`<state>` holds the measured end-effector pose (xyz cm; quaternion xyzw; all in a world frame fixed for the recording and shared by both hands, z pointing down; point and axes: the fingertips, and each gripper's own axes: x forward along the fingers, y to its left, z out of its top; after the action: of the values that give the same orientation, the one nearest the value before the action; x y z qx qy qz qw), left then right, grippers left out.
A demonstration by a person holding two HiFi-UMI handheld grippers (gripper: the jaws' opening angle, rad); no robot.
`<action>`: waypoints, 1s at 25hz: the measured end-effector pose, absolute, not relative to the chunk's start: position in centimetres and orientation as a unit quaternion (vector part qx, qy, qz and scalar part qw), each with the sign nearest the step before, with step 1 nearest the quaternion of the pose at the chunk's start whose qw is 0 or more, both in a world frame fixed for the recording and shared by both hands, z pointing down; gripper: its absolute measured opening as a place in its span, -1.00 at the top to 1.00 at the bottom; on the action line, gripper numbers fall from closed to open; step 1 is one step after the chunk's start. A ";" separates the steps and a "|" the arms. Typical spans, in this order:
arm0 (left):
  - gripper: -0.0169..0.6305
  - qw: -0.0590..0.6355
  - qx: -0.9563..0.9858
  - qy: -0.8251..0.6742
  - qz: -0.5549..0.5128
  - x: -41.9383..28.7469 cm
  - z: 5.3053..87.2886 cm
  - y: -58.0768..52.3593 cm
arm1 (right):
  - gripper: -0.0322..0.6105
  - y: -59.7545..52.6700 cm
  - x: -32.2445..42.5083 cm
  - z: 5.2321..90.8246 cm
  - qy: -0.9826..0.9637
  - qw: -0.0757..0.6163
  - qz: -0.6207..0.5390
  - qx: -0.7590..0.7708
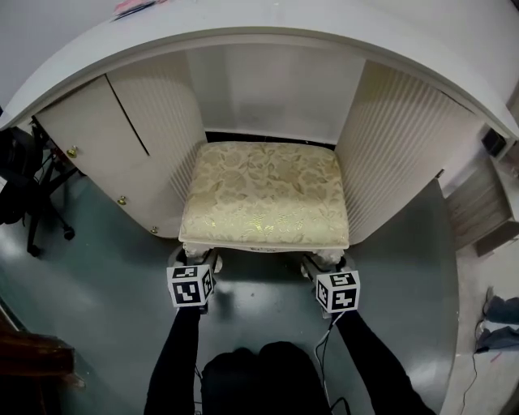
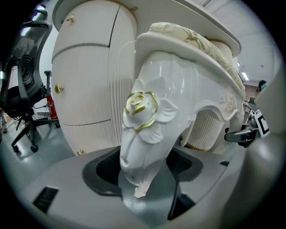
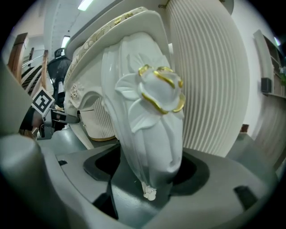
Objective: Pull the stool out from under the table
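Partly under white table (image 1: 324, 24), gold-brocade stool (image 1: 268, 194), left gripper (image 1: 203, 262), right gripper (image 1: 320, 265) each clamped round a rose-carved leg (image 2: 143, 134).

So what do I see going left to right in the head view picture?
Black office chair → cabinet door with gold knobs → gold-patterned stool → ribbed table panel

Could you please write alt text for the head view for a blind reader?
The left gripper and right gripper each grip a front leg of a cream floral stool standing between the ribbed sides of a curved white table. Dark-sleeved arms reach in from below.
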<state>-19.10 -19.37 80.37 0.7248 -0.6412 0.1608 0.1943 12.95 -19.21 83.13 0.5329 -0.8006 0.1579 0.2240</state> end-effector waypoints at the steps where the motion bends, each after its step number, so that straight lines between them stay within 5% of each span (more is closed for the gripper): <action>1: -0.07 0.192 0.725 -0.641 0.164 -19.0 80.4 -19.5 | -0.13 -19.3 13.2 83.1 -0.798 0.226 0.153 0.538; 6: 0.17 0.188 0.714 -0.653 0.169 -19.2 80.4 -19.9 | 0.24 -20.0 14.0 83.0 -0.787 0.224 0.139 0.557; 25: 0.21 0.190 0.705 -0.657 0.189 -19.0 80.4 -19.2 | 0.26 -19.7 14.2 83.0 -0.781 0.242 0.157 0.554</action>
<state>-19.03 -19.15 80.39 0.7046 -0.6570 0.1890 0.1903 14.20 -19.72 83.02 0.5536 -0.7813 0.1573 0.2416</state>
